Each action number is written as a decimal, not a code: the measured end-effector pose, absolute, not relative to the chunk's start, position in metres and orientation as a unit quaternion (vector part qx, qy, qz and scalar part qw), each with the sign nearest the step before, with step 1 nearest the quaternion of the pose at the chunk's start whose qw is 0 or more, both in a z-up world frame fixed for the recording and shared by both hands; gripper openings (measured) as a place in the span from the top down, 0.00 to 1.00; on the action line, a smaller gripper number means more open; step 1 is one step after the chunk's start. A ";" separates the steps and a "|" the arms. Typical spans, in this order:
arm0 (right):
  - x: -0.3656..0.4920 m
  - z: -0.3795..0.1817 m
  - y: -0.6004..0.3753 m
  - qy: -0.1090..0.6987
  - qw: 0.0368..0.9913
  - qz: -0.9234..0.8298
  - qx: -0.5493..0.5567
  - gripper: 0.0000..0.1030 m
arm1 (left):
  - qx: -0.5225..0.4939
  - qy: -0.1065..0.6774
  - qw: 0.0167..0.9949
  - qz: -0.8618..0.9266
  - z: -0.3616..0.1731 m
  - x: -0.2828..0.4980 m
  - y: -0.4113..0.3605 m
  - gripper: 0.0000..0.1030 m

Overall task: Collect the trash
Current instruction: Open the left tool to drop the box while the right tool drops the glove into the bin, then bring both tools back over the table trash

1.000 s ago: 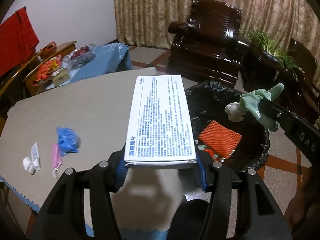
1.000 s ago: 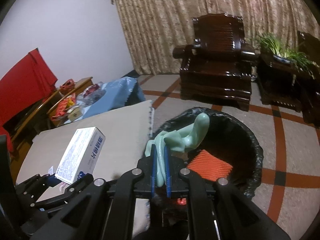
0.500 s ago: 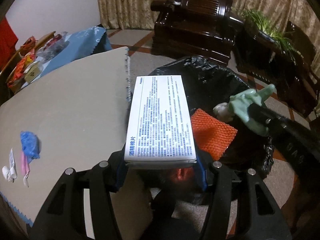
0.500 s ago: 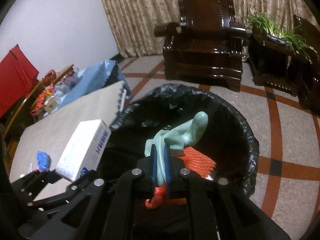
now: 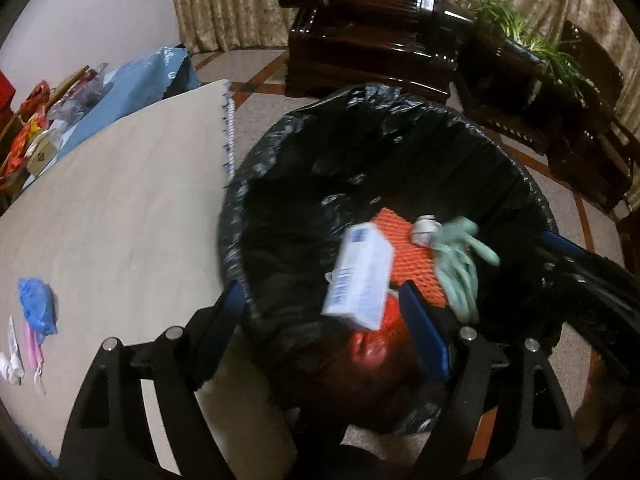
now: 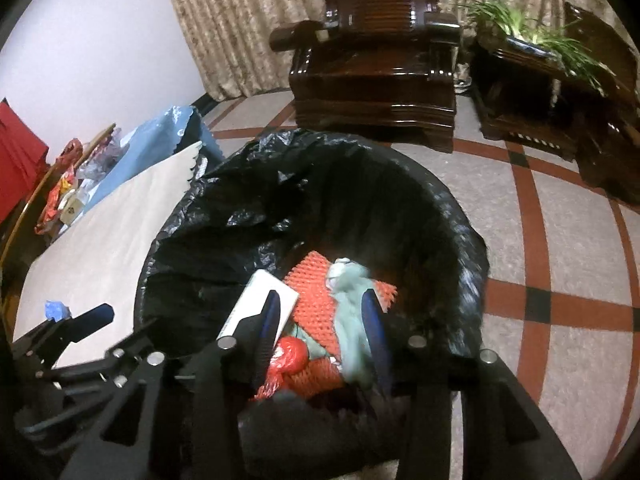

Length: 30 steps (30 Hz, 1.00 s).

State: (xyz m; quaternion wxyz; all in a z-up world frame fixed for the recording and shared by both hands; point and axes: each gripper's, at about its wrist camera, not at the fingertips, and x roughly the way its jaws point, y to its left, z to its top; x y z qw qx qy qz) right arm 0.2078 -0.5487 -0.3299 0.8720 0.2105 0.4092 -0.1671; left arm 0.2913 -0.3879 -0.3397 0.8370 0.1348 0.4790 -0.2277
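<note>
Two fresh items, white box (image 5: 360,276), seemingly a glove (image 5: 460,264), inside bin (image 5: 400,128).

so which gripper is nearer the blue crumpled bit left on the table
Left. The left gripper hangs over the bin's table-side rim, so the blue crumpled scrap lies just off its left finger. The right gripper is over the bin's middle, farther away.

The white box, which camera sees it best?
The left wrist view: the white box shows whole, tumbling into the bin. The right wrist view shows only part of it, behind a gripper finger.
</note>
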 end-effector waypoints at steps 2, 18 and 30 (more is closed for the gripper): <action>0.197 -0.326 -0.543 0.406 0.872 -0.168 0.216 0.59 | 0.136 0.475 0.841 -0.219 -0.334 0.287 -0.375 0.24; 0.194 -0.275 -0.392 0.395 0.897 -0.063 0.190 0.47 | 0.090 0.445 0.882 -0.130 -0.277 0.265 -0.204 0.18; 0.223 -0.264 -0.255 0.393 0.909 0.029 0.132 0.47 | 0.062 0.417 0.906 -0.031 -0.258 0.268 -0.042 0.17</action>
